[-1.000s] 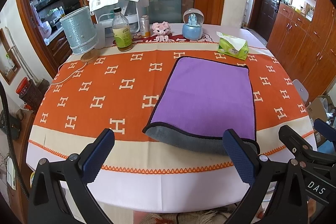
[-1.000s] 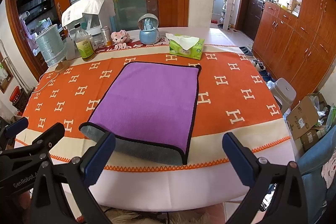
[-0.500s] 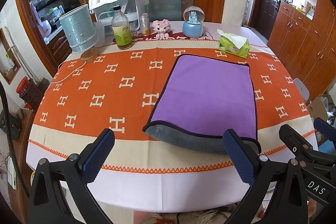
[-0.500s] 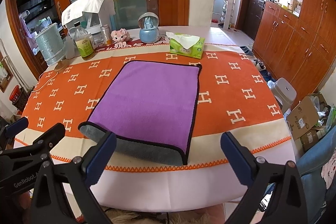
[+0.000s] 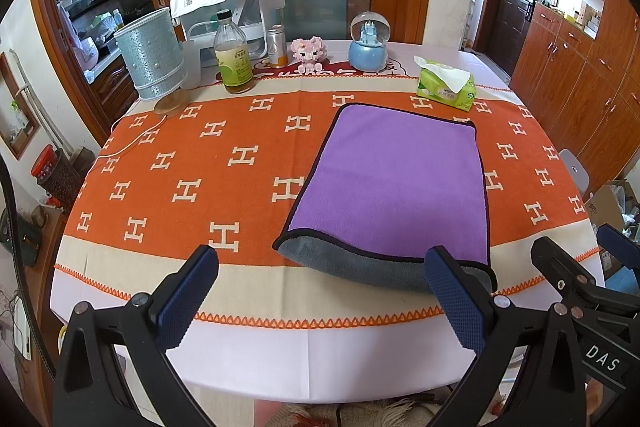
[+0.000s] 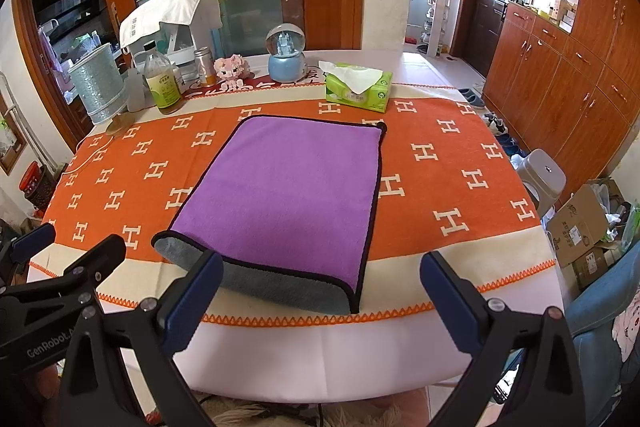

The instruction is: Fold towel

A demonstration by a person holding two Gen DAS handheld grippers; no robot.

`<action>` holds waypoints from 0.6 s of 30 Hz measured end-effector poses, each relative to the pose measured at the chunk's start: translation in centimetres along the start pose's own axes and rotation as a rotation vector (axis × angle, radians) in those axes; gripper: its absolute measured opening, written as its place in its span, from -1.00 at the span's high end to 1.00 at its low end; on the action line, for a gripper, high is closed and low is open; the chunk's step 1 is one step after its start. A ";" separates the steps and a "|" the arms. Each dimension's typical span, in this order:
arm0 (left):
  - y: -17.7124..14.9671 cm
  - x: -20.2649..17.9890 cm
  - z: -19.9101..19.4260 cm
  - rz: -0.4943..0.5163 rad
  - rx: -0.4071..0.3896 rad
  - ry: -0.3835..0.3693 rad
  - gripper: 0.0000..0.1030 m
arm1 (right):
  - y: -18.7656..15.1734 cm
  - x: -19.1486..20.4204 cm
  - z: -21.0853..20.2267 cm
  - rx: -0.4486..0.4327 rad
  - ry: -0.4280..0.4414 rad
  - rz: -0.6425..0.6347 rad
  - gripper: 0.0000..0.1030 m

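Note:
A purple towel [image 5: 394, 183] with black trim and a grey underside lies folded on the orange tablecloth; its grey fold faces the near table edge. It also shows in the right wrist view [image 6: 288, 191]. My left gripper [image 5: 320, 291] is open and empty, held in front of the near edge, left of the towel's near left corner. My right gripper [image 6: 320, 299] is open and empty, in front of the towel's near edge. The right gripper's body [image 5: 580, 283] shows at right in the left wrist view; the left gripper's body [image 6: 60, 275] shows at left in the right wrist view.
Along the far side of the table [image 5: 248, 359] stand a silver-blue bin [image 5: 154, 61], a bottle [image 5: 234, 55], a can [image 5: 277, 47], a pink toy [image 5: 309, 51], a snow globe [image 5: 369, 41] and a green tissue pack [image 5: 446, 87]. A stool [image 6: 542, 179] and cardboard boxes [image 6: 580, 227] are at right.
Both views have drifted very slightly; the towel and both open grippers stay as they were.

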State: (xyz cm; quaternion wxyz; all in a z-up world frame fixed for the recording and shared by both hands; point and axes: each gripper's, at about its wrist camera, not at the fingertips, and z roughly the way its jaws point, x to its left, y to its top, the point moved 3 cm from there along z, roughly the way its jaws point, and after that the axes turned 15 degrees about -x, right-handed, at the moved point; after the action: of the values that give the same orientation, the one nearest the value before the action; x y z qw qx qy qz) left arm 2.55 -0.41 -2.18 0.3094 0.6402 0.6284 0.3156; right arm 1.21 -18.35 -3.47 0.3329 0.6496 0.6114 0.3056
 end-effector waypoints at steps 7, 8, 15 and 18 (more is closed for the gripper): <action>0.0 0.0 0.0 0.001 0.000 0.000 -0.99 | 0.0 0.1 0.0 -0.001 0.000 0.000 -0.94; 0.0 0.0 0.0 0.001 0.000 0.000 -0.99 | 0.0 0.1 0.0 -0.001 0.000 0.001 -0.94; 0.1 0.0 0.0 0.002 0.000 0.001 -0.99 | 0.1 0.2 0.1 -0.002 0.001 0.002 -0.94; -0.1 0.4 0.1 0.002 -0.005 0.001 -0.99 | 0.1 0.4 0.2 -0.004 0.002 0.003 -0.94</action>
State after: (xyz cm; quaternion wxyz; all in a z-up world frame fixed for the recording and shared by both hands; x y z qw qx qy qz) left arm 2.52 -0.02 -2.33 0.3105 0.6397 0.6271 0.3180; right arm 1.41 -17.99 -3.53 0.3331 0.6495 0.6103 0.3078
